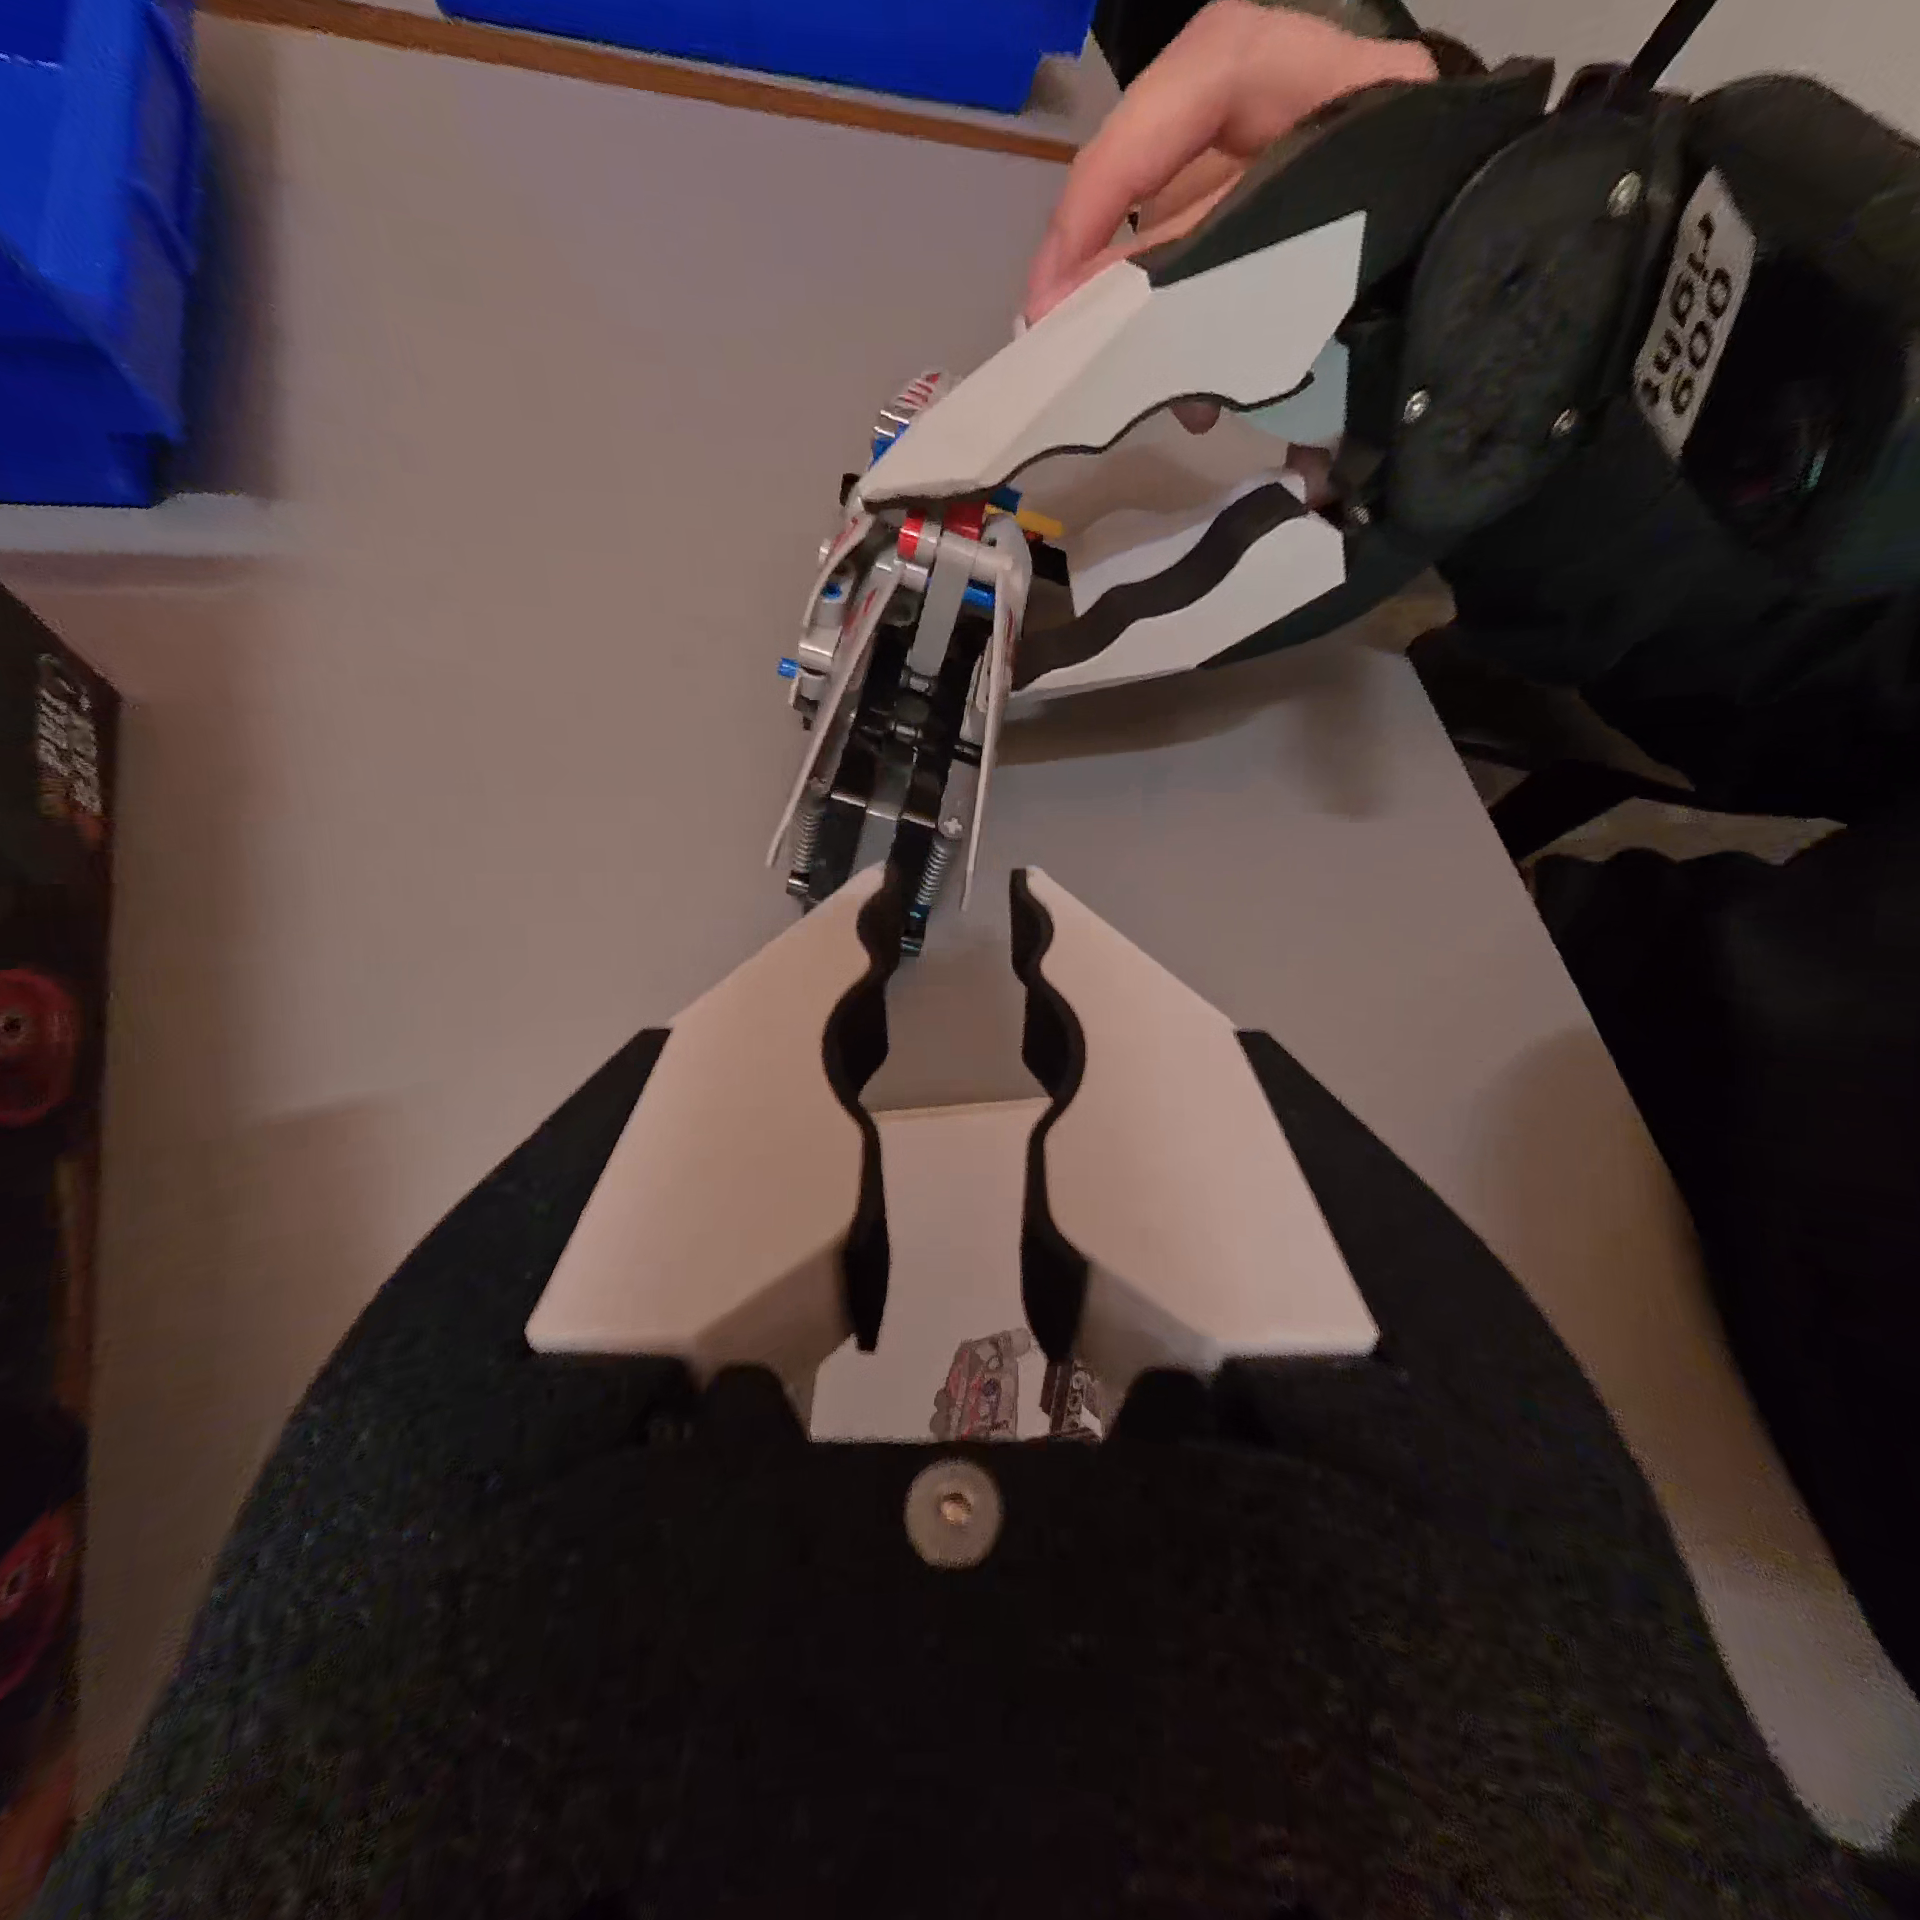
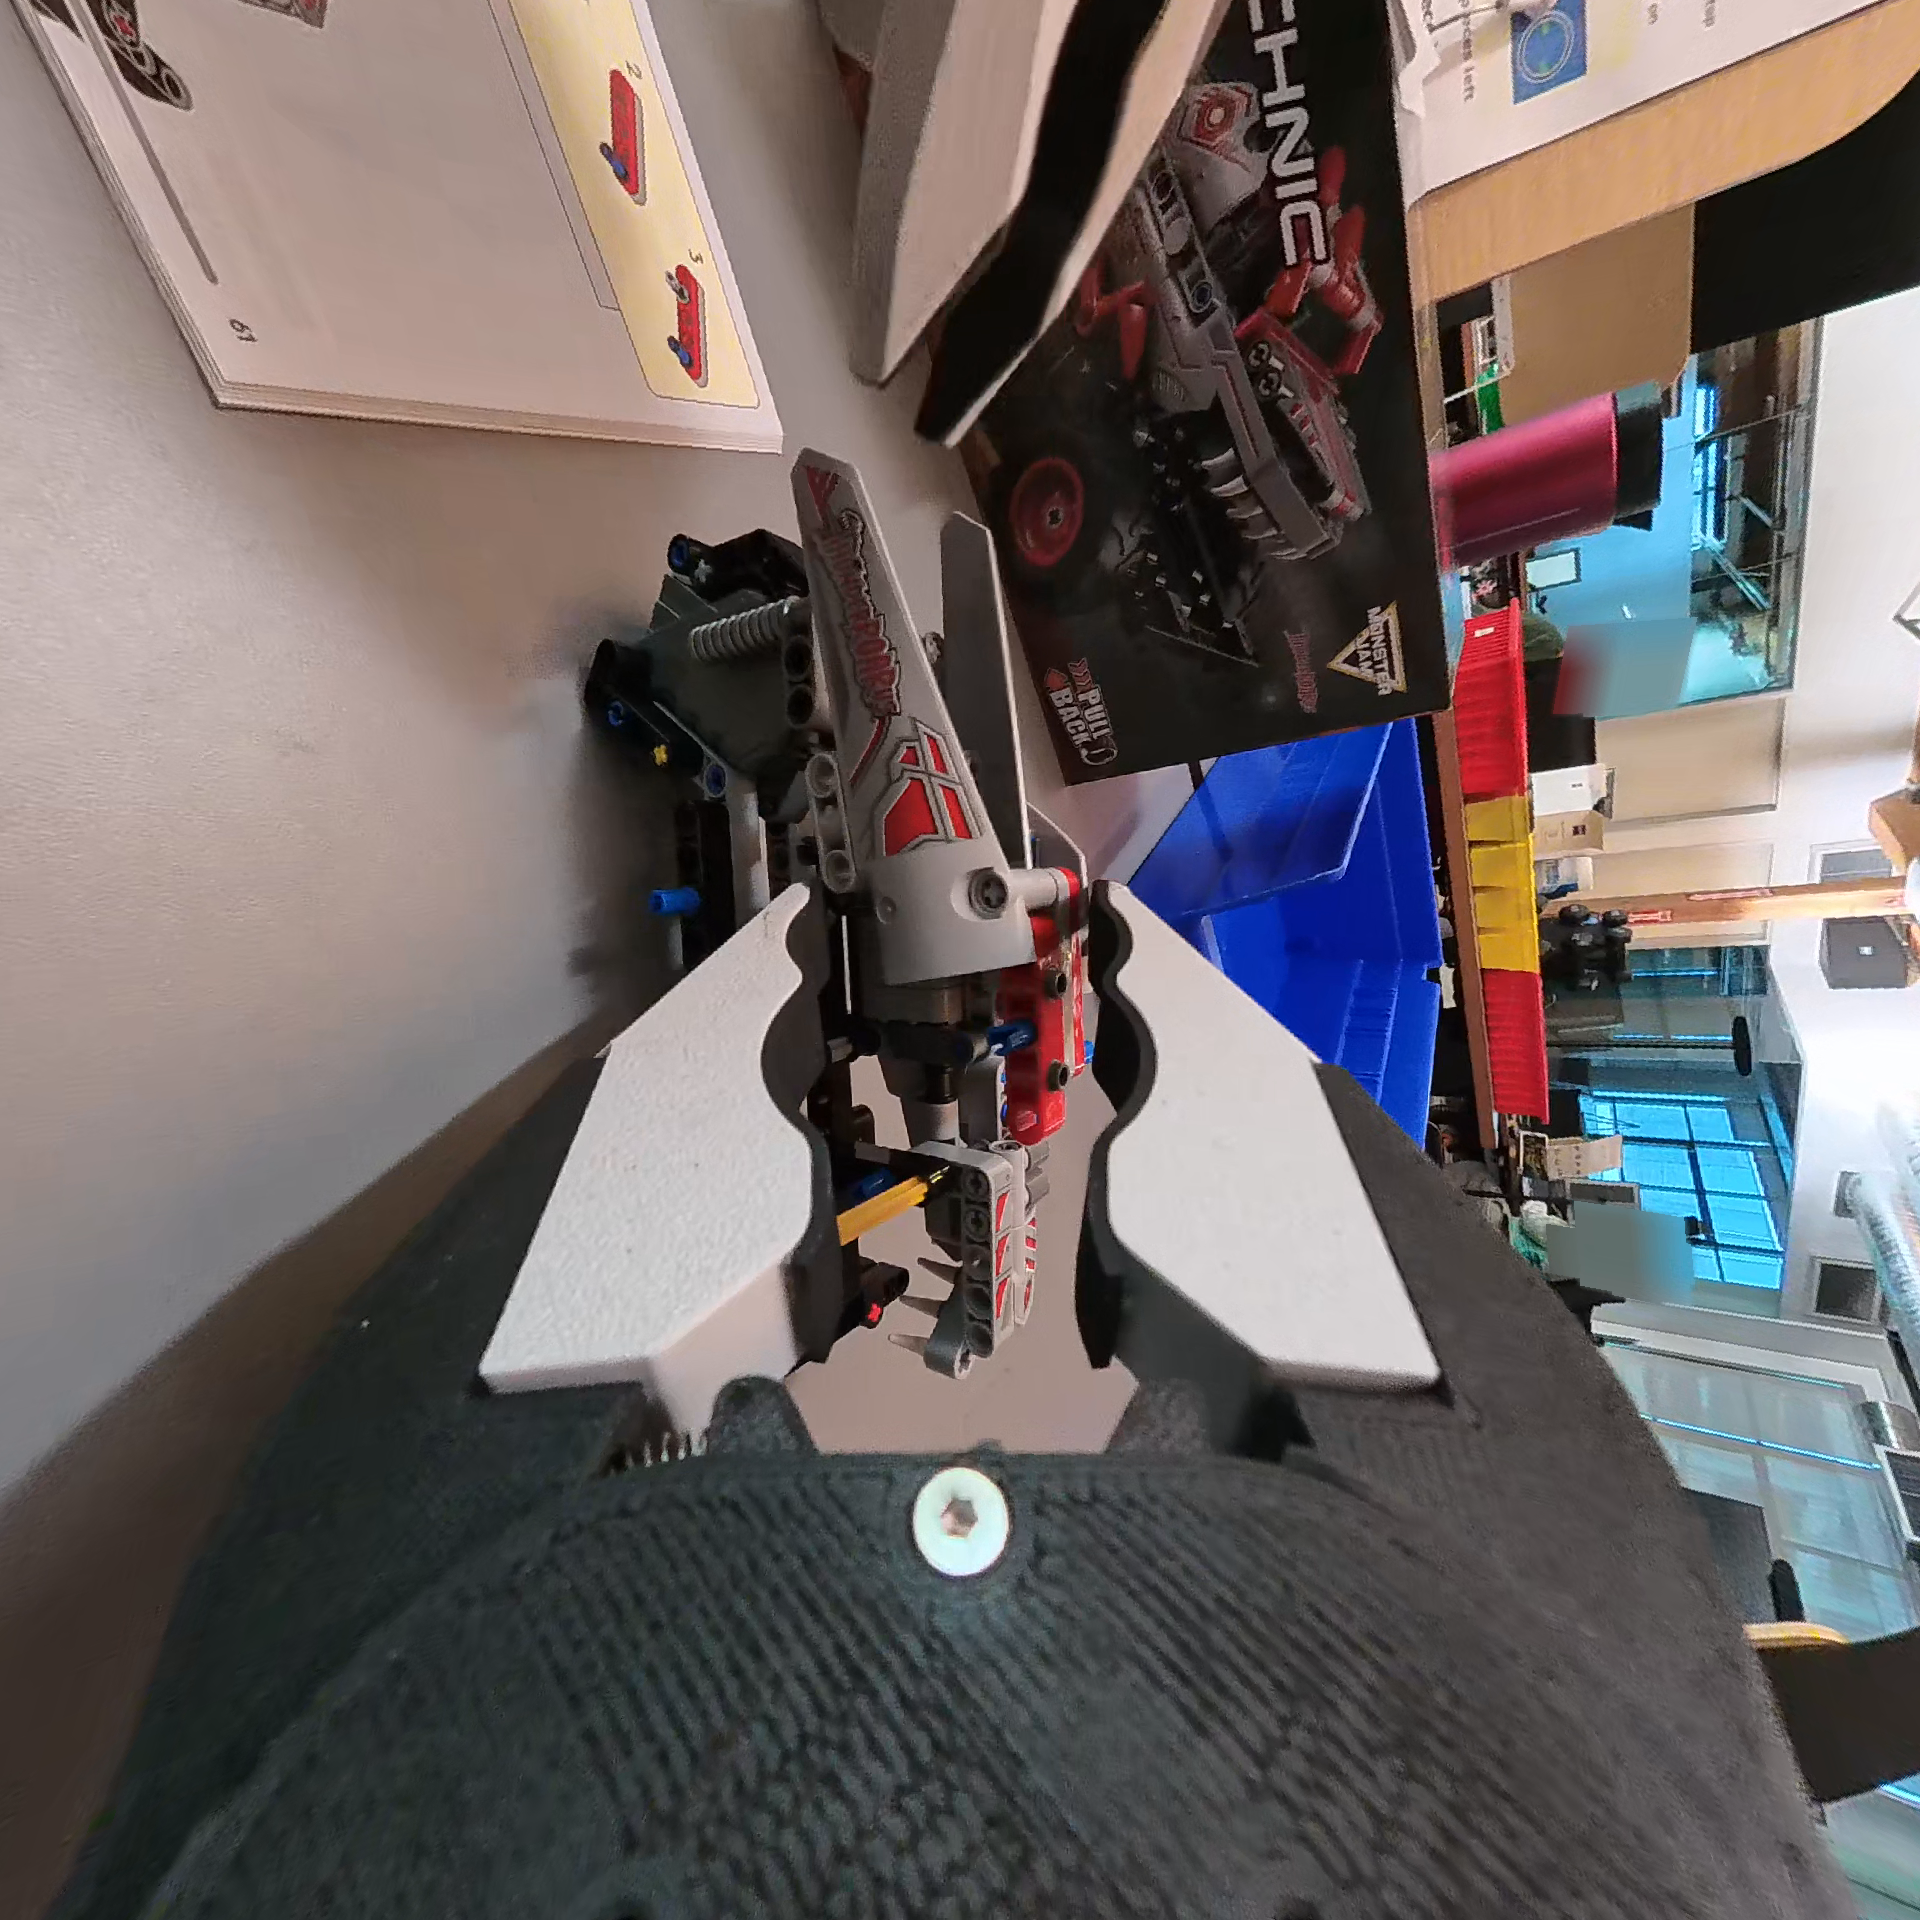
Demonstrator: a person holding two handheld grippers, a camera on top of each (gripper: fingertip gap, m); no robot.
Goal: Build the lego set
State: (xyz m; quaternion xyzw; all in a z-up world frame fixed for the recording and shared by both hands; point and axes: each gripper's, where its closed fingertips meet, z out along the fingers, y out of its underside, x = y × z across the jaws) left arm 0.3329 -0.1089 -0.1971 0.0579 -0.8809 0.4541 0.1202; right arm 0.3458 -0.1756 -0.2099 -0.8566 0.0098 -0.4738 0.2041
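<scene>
The partly built lego model (image 1: pixel 899 665), grey and white panels with red stickers, black frame, springs and blue pins, is held tilted above the grey table (image 1: pixel 520 623). My right gripper (image 1: pixel 945 592) comes in from the upper right and is shut on the model's front end. In the right wrist view the model (image 2: pixel 914 883) sits between the right gripper's (image 2: pixel 945 904) pads. My left gripper (image 1: pixel 951 894) is open and empty. Its left fingertip (image 1: pixel 831 935) is at the model's rear end by a spring. Its fingers (image 2: pixel 935 208) also show at the top of the right wrist view.
A person's hand (image 1: pixel 1174 156) holds the right gripper. An open instruction booklet (image 2: pixel 416 208) lies on the table. The lego box (image 2: pixel 1226 468) stands behind the model. Blue bins (image 1: pixel 83 260) sit at the back. The table edge (image 1: pixel 1507 831) runs along the right. The gap from one gripper's tips to the other's is roughly 8 cm.
</scene>
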